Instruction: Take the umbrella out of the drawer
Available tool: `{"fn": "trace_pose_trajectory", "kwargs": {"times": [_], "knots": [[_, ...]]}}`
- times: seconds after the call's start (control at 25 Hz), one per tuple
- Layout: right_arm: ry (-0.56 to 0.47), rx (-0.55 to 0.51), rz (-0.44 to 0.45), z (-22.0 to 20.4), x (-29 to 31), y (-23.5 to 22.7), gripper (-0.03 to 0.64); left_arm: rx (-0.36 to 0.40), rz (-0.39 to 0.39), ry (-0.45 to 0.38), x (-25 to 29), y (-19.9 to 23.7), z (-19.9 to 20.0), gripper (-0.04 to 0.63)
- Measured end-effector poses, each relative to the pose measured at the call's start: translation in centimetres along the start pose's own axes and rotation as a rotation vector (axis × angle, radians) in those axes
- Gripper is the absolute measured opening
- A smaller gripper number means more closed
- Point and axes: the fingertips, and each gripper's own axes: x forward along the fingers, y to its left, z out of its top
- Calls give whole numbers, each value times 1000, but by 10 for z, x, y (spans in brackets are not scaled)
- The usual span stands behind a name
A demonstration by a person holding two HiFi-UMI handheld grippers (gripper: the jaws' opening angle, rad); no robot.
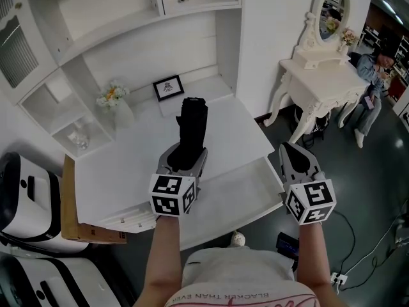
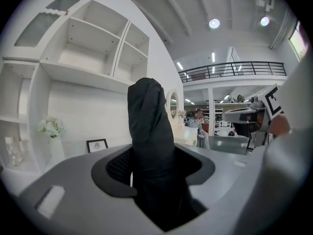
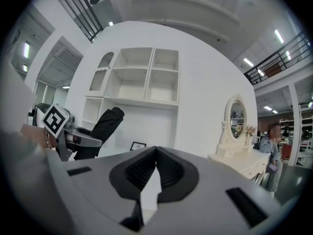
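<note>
Your left hand-held gripper (image 1: 184, 160) clamps the folded black umbrella (image 1: 192, 121) above the counter (image 1: 121, 171); your right hand-held gripper (image 1: 296, 153) is closed, empty.

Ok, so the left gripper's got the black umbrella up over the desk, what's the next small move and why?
Probably lower the umbrella onto the desk top just ahead and let go. The left gripper clamps it between its fingers, already clear of the open drawer, and the right gripper is shut on nothing.
</note>
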Motion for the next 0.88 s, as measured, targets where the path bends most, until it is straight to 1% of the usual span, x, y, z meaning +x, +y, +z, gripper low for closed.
{"fn": "trace_pose_trajectory", "kwargs": {"times": [0.16,0.36,0.64,0.76,0.88], "knots": [[-51,5,4,18,-1,-2,8,7,20,-107,-10,8,25,245],[-103,-12,10,38,-4,-2,8,34,11,-231,-22,10,53,245],[-166,-60,-8,59,-7,-1,8,50,35,-353,-41,15,85,247],[-204,-74,-43,66,-10,-2,8,69,46,-405,-51,15,98,247],[-233,-90,-68,74,-12,-4,8,92,51,-434,-59,14,111,247]]}}
